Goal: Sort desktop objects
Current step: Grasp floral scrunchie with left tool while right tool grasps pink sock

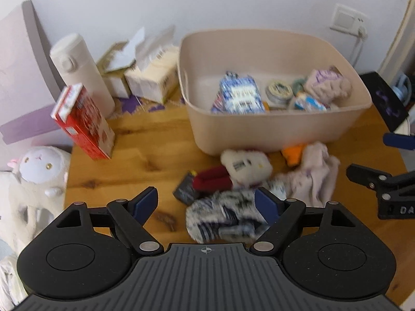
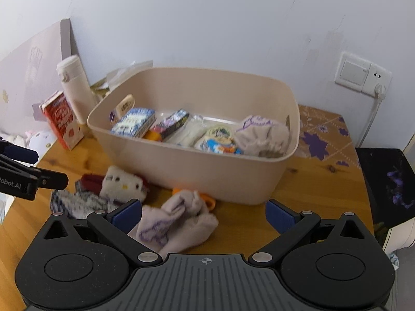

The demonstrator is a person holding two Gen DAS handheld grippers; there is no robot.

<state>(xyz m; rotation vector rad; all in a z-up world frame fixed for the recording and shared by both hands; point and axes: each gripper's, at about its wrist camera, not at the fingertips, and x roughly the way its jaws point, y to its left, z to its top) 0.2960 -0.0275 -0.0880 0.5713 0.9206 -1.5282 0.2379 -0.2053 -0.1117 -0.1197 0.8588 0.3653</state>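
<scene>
Left gripper [image 1: 206, 203] hangs low over the table, jaws spread wide, nothing between its blue pads [image 1: 145, 202]. Right gripper [image 2: 203, 216] sits alongside, also wide open and apparently empty, though blur softens its fingertips [image 2: 278, 216].

I'm seeing a varnished knotty wood surface [image 2: 306, 189], a smooth matt plastic bin [image 2: 197, 171], a fuzzy cloth sock [image 2: 171, 225], a glossy cardboard carton [image 1: 85, 124], and matt black plastic fingers [image 1: 145, 202] showing blue pads.
</scene>
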